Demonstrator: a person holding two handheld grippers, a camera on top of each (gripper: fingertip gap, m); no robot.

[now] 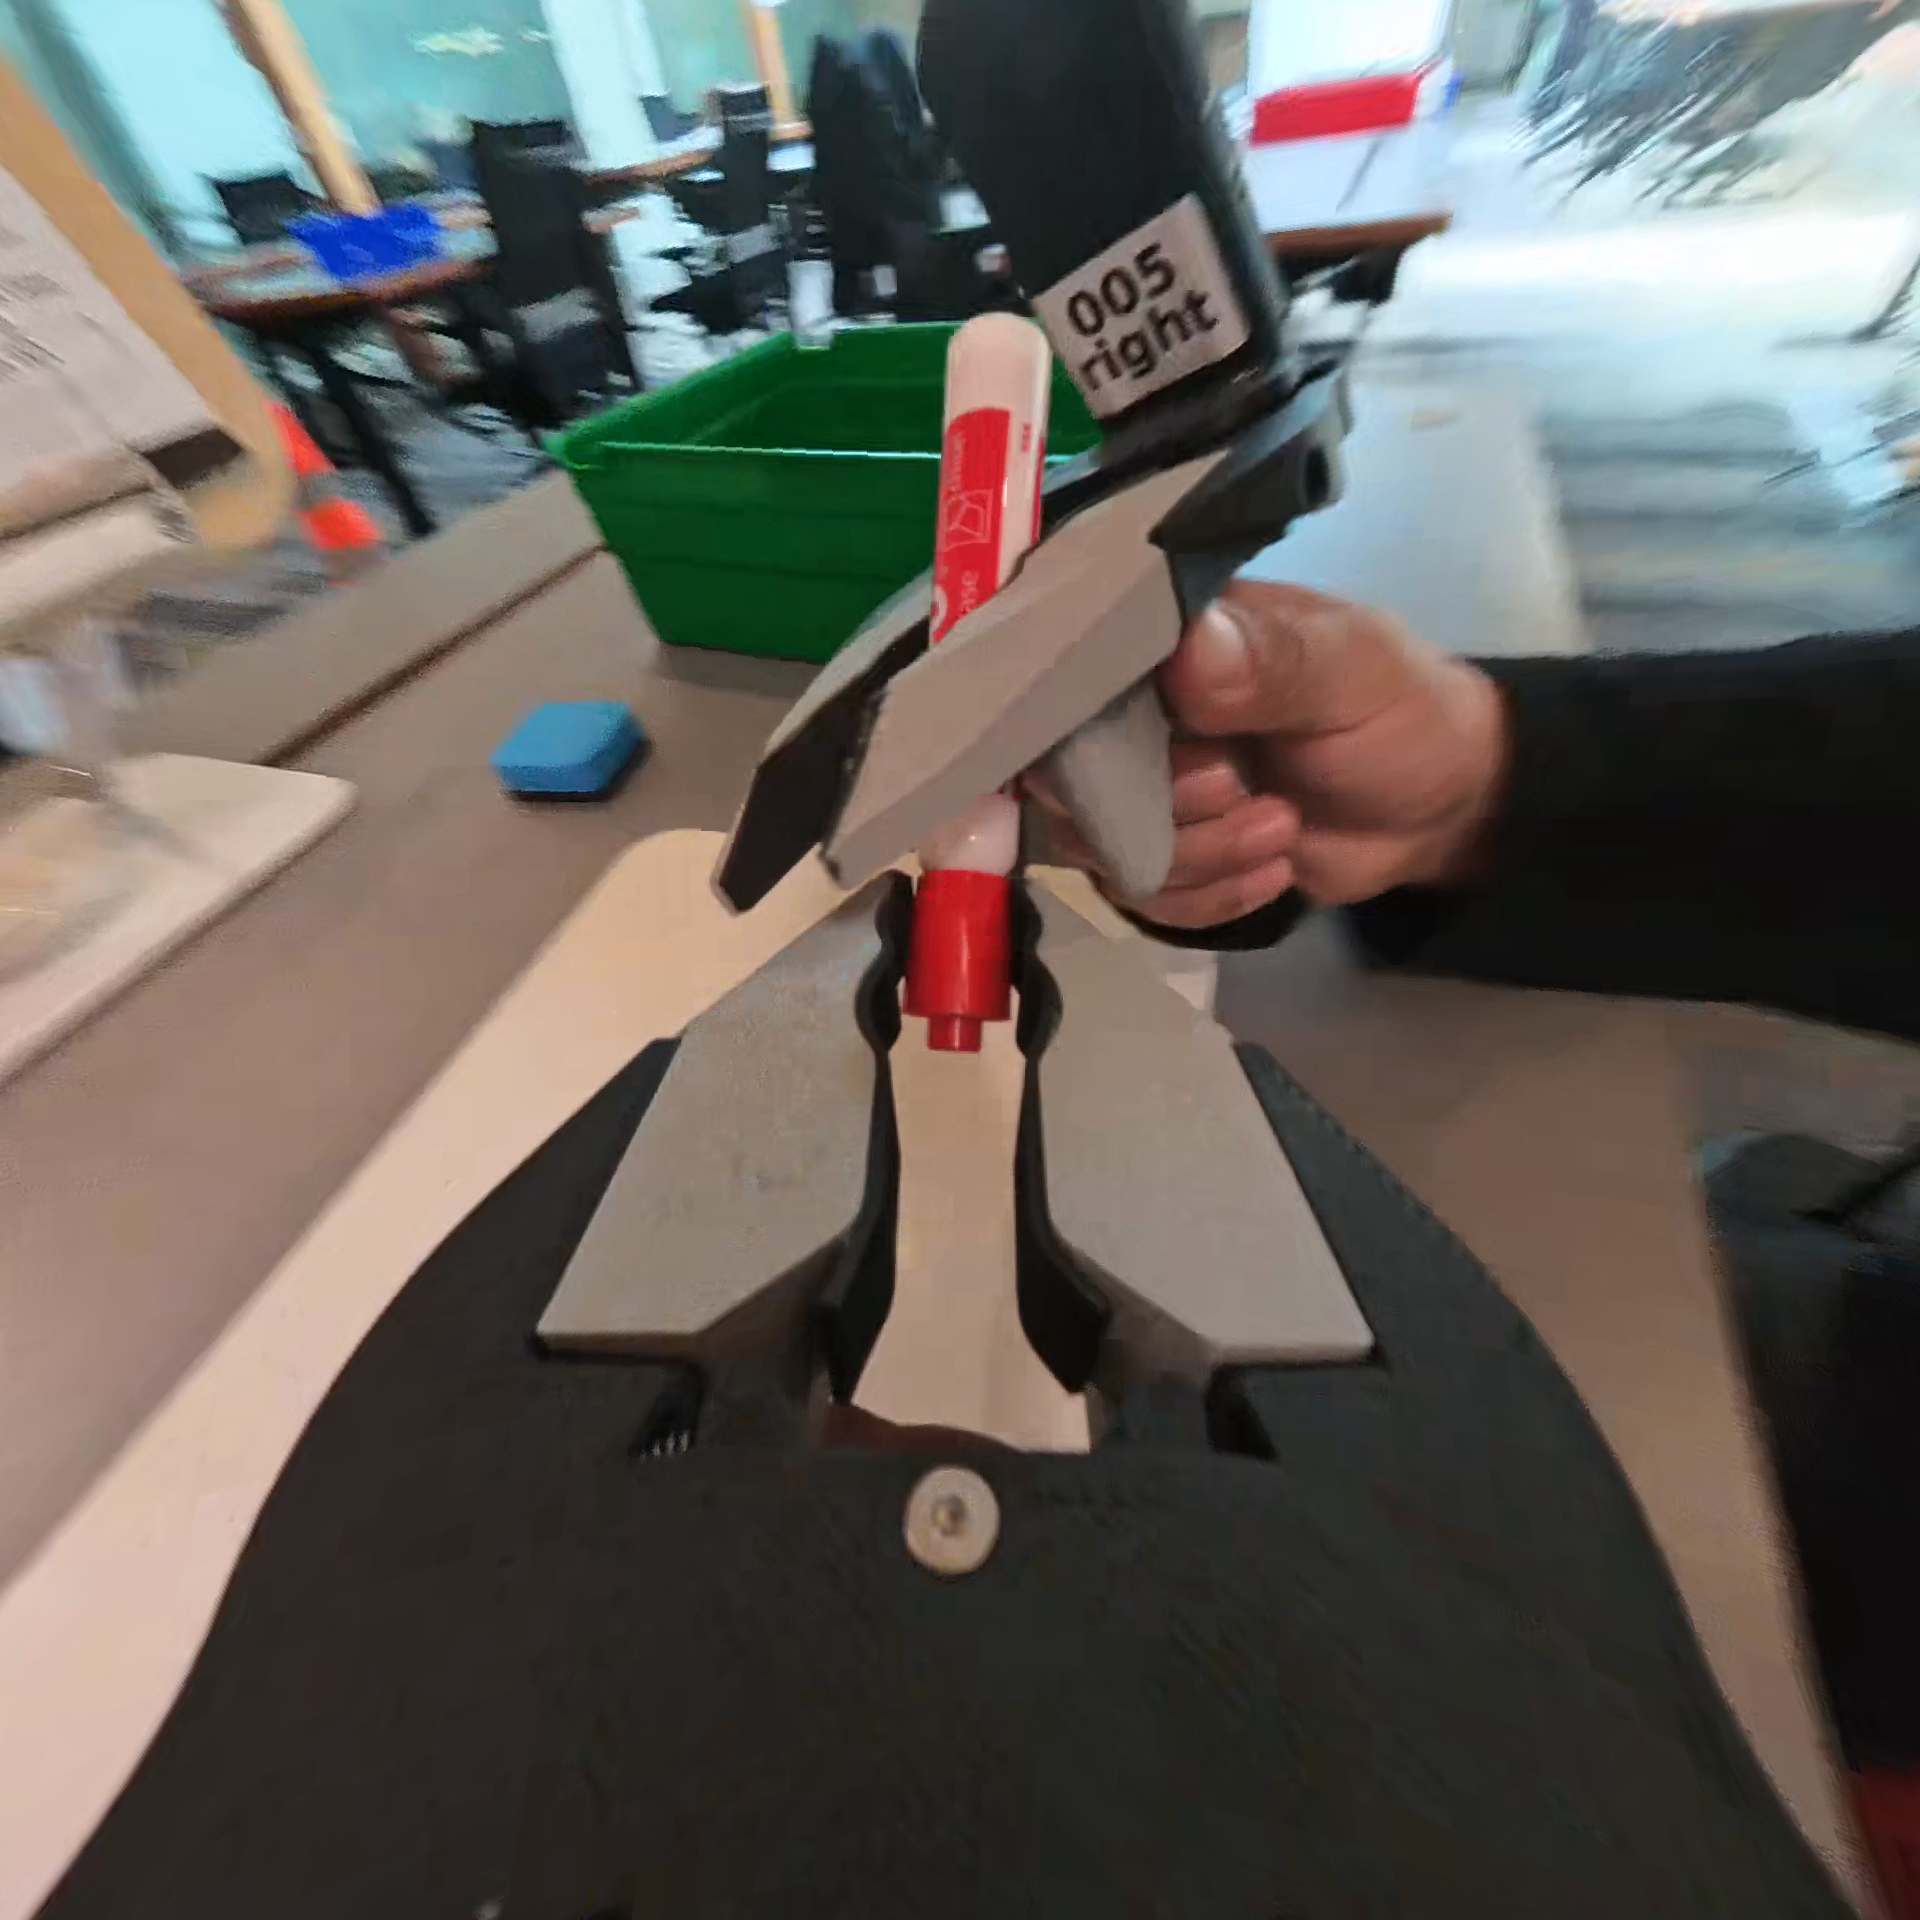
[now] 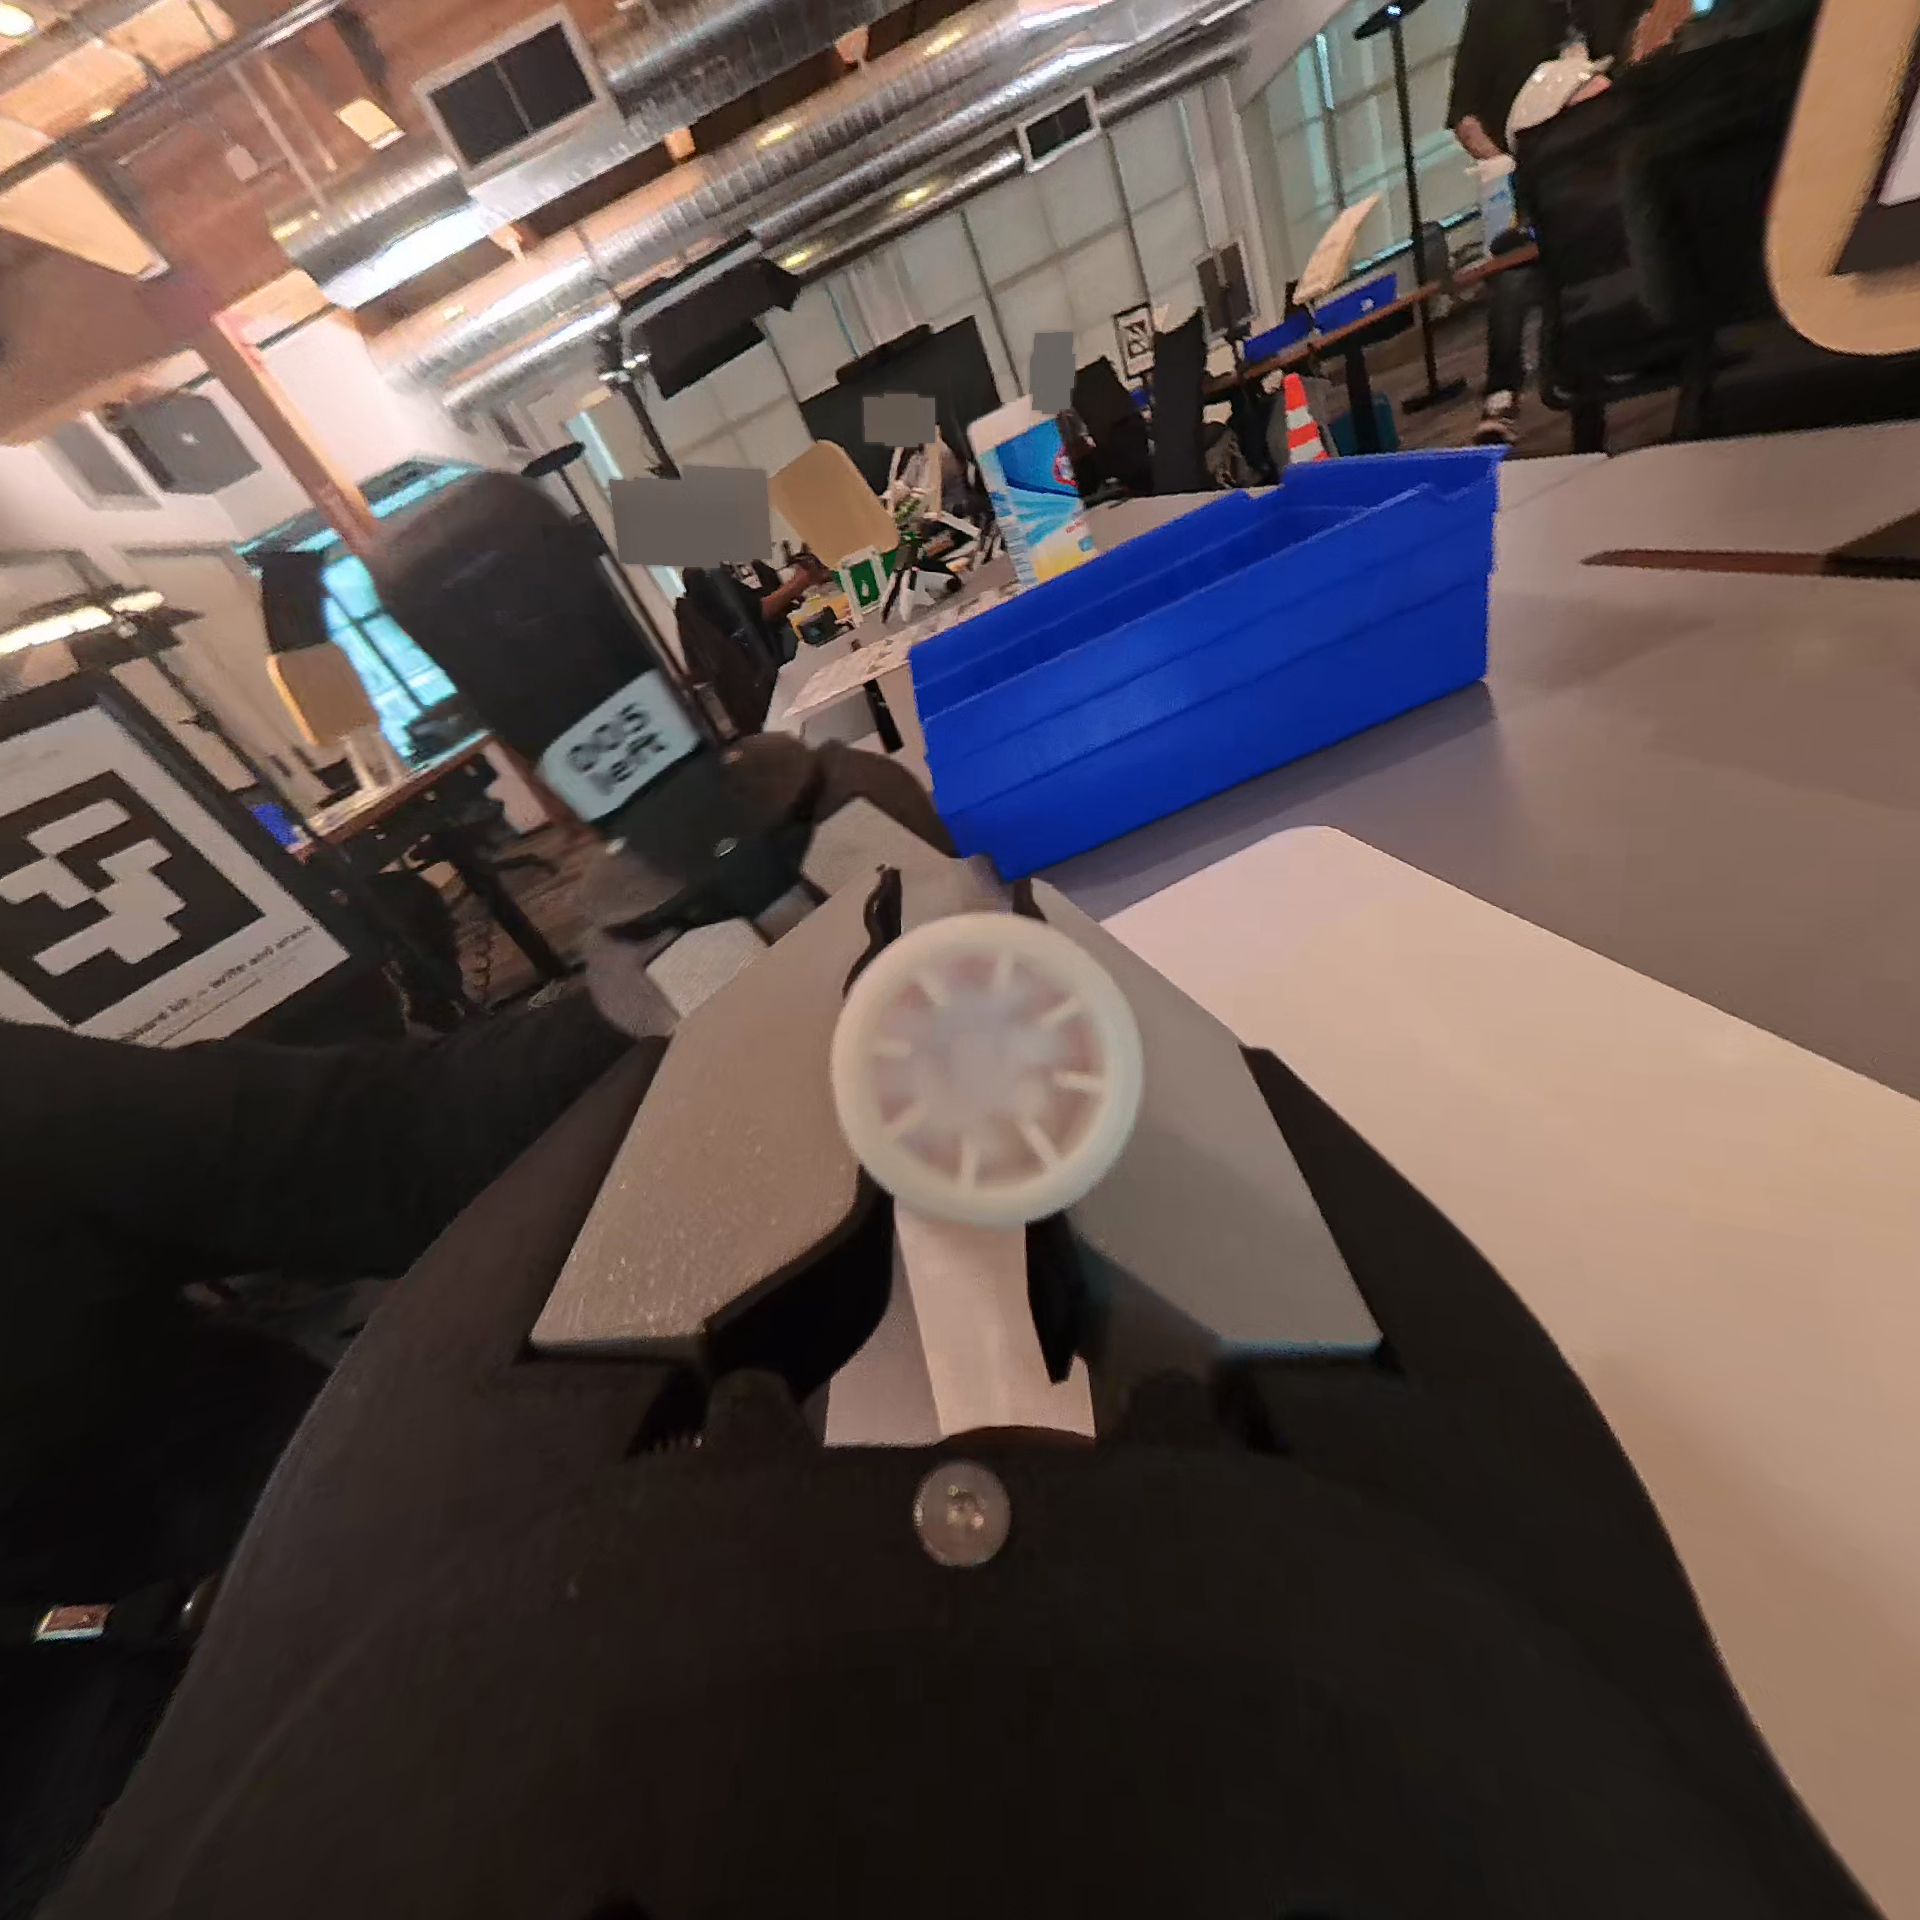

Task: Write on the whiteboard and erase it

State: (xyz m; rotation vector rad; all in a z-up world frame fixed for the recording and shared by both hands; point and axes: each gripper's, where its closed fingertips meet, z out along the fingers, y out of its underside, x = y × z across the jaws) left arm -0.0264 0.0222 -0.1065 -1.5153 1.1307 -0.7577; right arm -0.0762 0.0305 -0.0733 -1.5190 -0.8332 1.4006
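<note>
The right gripper holds the red-and-white marker by its barrel, nearly upright, and its jaws are closed on it. The left gripper has its jaws closed on the red cap at the lower end of the marker. I judge that the step in hand is pulling the cap off.

The risk is in this pull. The barrel is smooth, round plastic with a glossy label, so it can slide through the flat grey jaws if the cap sits tight. If the 2 grippers do not pull along the same line, the marker can tilt or twist out. The cap is short and cylindrical with a small stub, so the left jaws have little surface to hold, and it can drop.

The whiteboard lies flat on the grey table under both grippers; it is white, smooth and has rounded corners. The blue eraser rests on the table beyond it, a soft-looking rounded square. A green plastic bin stands behind, and a blue bin shows in the right wrist view.
</note>
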